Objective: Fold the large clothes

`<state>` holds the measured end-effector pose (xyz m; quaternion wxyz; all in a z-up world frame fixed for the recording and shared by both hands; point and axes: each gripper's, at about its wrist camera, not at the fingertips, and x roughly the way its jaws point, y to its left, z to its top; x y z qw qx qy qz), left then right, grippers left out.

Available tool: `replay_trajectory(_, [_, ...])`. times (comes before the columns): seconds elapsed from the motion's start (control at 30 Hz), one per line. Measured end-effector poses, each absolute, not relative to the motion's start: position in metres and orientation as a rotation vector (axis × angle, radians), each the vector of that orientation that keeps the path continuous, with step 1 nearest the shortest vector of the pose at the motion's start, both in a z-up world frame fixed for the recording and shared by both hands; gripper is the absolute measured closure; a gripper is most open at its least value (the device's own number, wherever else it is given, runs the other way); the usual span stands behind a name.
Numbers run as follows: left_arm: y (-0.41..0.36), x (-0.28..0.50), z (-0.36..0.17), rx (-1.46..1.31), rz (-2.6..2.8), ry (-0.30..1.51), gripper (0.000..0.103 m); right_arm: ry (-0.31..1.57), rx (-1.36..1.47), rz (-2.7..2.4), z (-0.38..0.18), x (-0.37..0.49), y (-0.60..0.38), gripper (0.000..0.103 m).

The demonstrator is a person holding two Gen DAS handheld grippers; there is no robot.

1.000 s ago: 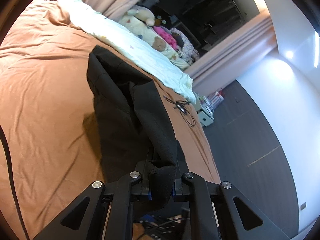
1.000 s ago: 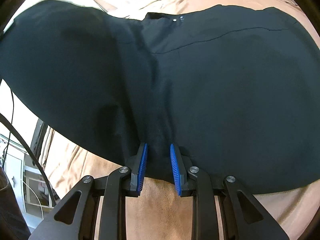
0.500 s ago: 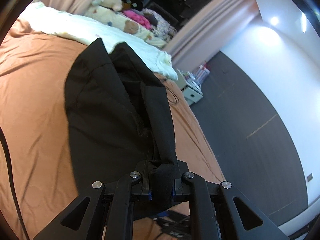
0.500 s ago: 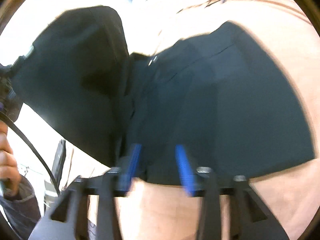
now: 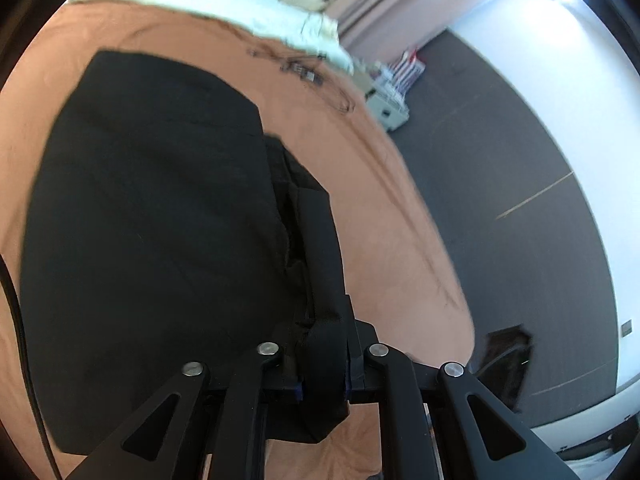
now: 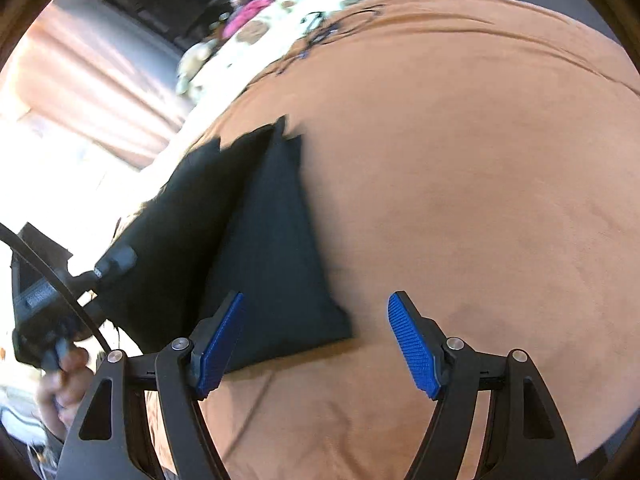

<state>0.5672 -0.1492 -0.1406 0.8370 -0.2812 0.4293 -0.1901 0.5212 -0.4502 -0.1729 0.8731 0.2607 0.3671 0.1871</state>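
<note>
A large black garment point(image 5: 152, 216) lies folded on the brown bed sheet point(image 5: 384, 240). My left gripper point(image 5: 323, 364) is shut on a bunched edge of the garment at its near right side. In the right wrist view the garment point(image 6: 264, 248) lies left of centre on the sheet point(image 6: 480, 184). My right gripper point(image 6: 316, 344) is open and empty just above the sheet, its left blue pad point(image 6: 218, 344) over the garment's near corner. The left gripper's body point(image 6: 40, 300) and the hand holding it show at the far left.
A white patterned quilt point(image 5: 240, 16) with soft toys point(image 6: 248, 20) lies along the far side of the bed. A tangle of black cable point(image 5: 304, 72) lies on the sheet. The bed edge drops to a dark floor point(image 5: 520, 200) at right, with a small white cabinet point(image 5: 384, 96).
My right gripper has let go of the garment and opened wide. The garment has come down from being held up to lying folded on the sheet. My left gripper keeps its hold.
</note>
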Motion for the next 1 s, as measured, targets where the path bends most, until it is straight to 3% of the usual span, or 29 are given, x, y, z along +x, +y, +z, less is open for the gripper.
replay_trajectory(0.1, [-0.160, 0.570, -0.156, -0.583, -0.410, 0.968, 0.072, 0.763, 0.551, 0.376, -0.177, 0.521, -0.457, 0.031])
replay_trajectory(0.17, [-0.159, 0.567, -0.156, -0.609, -0.450, 0.969, 0.044, 0.761, 0.552, 0.393, -0.171, 0.521, -0.447, 0.031])
replay_trajectory(0.27, [-0.146, 0.557, -0.142, -0.622, -0.455, 0.919, 0.018, 0.727, 0.523, 0.433, -0.157, 0.521, -0.440, 0.031])
replay_trajectory(0.33, [-0.126, 0.547, -0.130, -0.635, -0.442, 0.883, 0.014, 0.713, 0.507, 0.465, -0.154, 0.524, -0.431, 0.031])
replay_trajectory(0.57, [-0.072, 0.513, -0.120, -0.622, -0.309, 0.803, 0.014, 0.738, 0.502, 0.522, -0.162, 0.547, -0.419, 0.031])
replay_trajectory(1.0, [-0.001, 0.468, -0.207, -0.737, -0.136, 0.848, 0.014, 0.720, 0.557, 0.619, -0.153, 0.591, -0.373, 0.031])
